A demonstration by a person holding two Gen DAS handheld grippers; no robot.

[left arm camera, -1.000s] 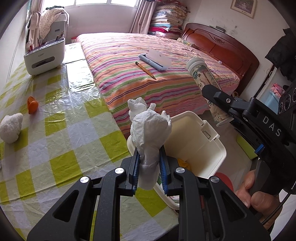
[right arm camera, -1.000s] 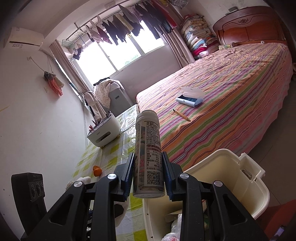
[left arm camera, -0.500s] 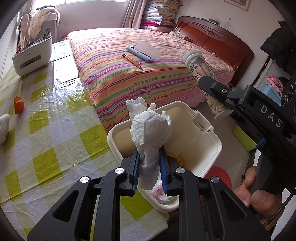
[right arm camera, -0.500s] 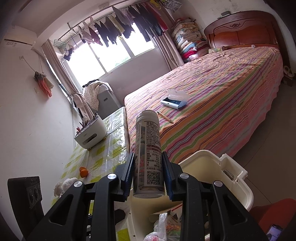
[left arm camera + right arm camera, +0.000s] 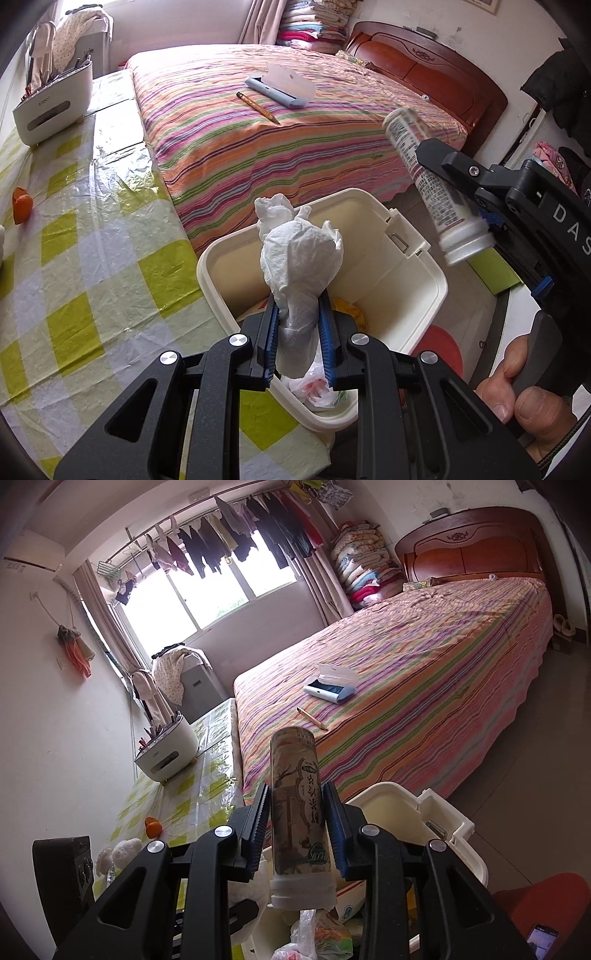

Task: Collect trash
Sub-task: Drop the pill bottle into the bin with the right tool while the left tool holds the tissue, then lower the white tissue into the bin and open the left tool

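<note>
1. The left gripper (image 5: 300, 343) clamps its blue-padded fingers (image 5: 271, 339) on a crumpled white tissue wad (image 5: 299, 258), held directly over the open cream trash bin (image 5: 424, 266).
2. At 3 o'clock in the left wrist view, the right gripper (image 5: 298, 830) holds a printed cylindrical bottle (image 5: 297, 805) between its fingers, cap end toward the camera, tilted above the bin's right rim; whether the fingers press it firmly cannot be told.
3. Plastic wrappers and bags (image 5: 314, 391) already lie inside the bin, which stands between the checked tablecloth (image 5: 92, 258) at 9 o'clock and the striped bed (image 5: 258, 140) at 12 o'clock.
4. A pencil (image 5: 257, 107) and an open case (image 5: 280, 86) rest on the bed; an orange peel (image 5: 21, 205) sits on the cloth.
</note>
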